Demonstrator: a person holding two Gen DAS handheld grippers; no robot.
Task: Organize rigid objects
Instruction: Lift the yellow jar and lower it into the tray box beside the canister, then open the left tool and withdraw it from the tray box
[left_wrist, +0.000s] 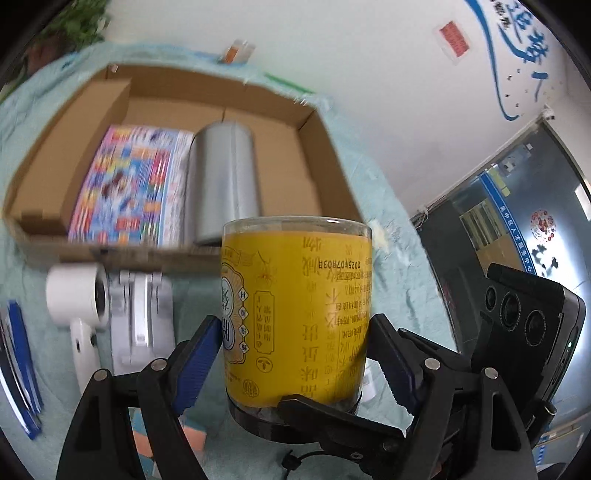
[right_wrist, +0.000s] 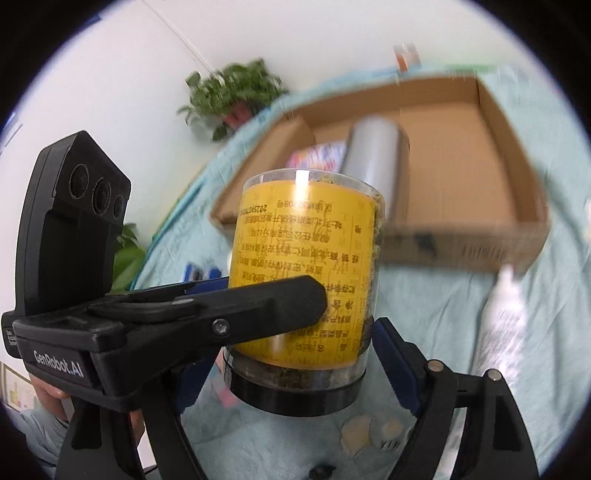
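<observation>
A clear jar with a yellow label (left_wrist: 295, 314) and a black lid at its near end is held in the air between both grippers. My left gripper (left_wrist: 291, 350) is shut on it, blue pads at its sides. My right gripper (right_wrist: 295, 350) also closes on the jar (right_wrist: 306, 280), and the left gripper's black finger crosses in front of it. Beyond stands an open cardboard box (left_wrist: 321, 122) holding a colourful flat box (left_wrist: 129, 184) and a grey cylinder (left_wrist: 225, 181). The box also shows in the right wrist view (right_wrist: 517, 155).
A light blue cloth (left_wrist: 402, 266) covers the table. A white hair dryer (left_wrist: 79, 299) and a white device (left_wrist: 142, 314) lie before the box. A white bottle (right_wrist: 506, 314) lies at right. A potted plant (right_wrist: 232, 92) stands by the wall.
</observation>
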